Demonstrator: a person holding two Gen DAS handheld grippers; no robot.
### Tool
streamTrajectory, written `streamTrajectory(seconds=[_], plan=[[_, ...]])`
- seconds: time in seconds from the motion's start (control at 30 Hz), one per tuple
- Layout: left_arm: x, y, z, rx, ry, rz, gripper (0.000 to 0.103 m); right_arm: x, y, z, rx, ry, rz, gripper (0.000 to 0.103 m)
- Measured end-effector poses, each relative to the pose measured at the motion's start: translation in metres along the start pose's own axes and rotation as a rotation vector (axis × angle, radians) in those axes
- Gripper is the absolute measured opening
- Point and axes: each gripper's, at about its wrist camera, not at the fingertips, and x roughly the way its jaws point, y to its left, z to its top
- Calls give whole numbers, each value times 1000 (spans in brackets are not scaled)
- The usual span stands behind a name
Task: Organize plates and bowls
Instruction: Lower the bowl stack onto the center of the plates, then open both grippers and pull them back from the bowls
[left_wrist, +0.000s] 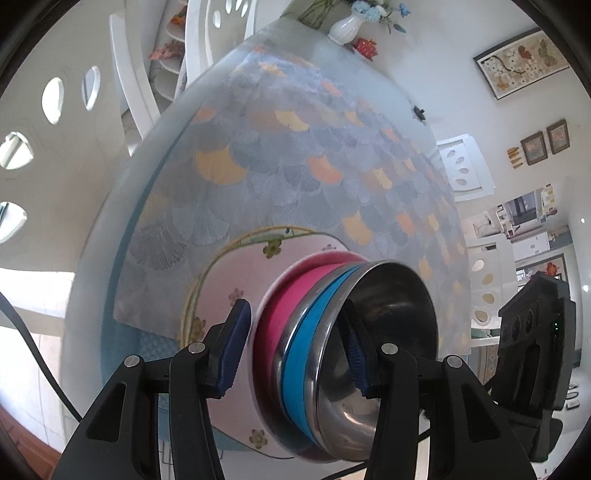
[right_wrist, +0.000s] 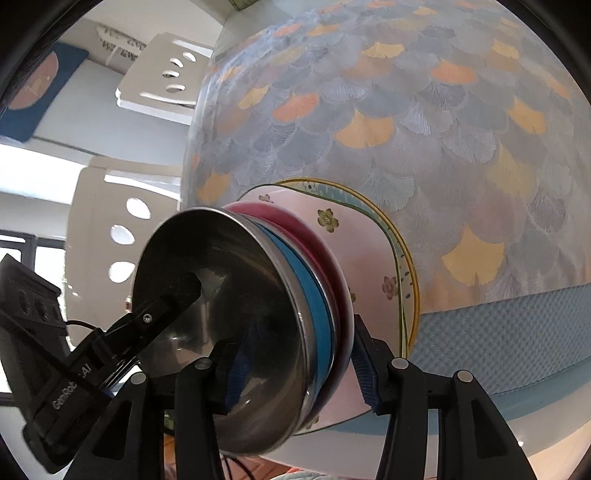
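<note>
Fan-patterned cloth covers the table (left_wrist: 280, 155) under the bowl stack (left_wrist: 332, 339) on a floral plate (left_wrist: 221, 280) at six o'clock (nested loosely, I judge); left gripper (left_wrist: 295, 354) and right gripper (right_wrist: 295, 373) fingers straddle it open, and an uneven squeeze could tip it.

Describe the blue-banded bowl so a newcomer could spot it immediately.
Start at the pink floral plate on the fan-patterned tablecloth. A nested bowl stack stands on it. The blue-banded bowl sits between the pink bowl beneath and the plain steel bowl on top.
</note>
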Motion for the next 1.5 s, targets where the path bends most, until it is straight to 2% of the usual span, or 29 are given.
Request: streamTrajectory(seconds=[0.13,0.33,0.47,0.57,0.7,0.8,0.93,1.03,1.27,1.5], plan=[[-15,3,3,15,-35,-1,45,-17,0,-4,-9,-43,12,51],[-35,-3,3,53,-60,-44,45,-50,10,-19,-37,-129,30,54],[-49,-27,1,142,-102,-39,45,-76,24,-37,-92,-210,-9,54],[-67,-50,-6,230,-159,-2,45,-95,40,-55,-176,-281,-58,55],[-91,-71,-17,280,-234,39,47,-117,63,-74,-312,-371,-159,56],[-111,-84,-26,294,-287,63,47,-131,67,-77,-351,-405,-220,56],[-133,-104,-44,291,-350,110,48,-146,68,-70,-381,-380,-267,56],[-140,-114,-60,251,-355,128,50,-159,62,-72,-374,-359,-280,56],[-146,-128,-105,215,-336,162,50,-176,29,-114,-325,-321,-204,58],[-160,-143,-145,230,-367,237,50,-189,18,-152,-349,-353,-275,58]])
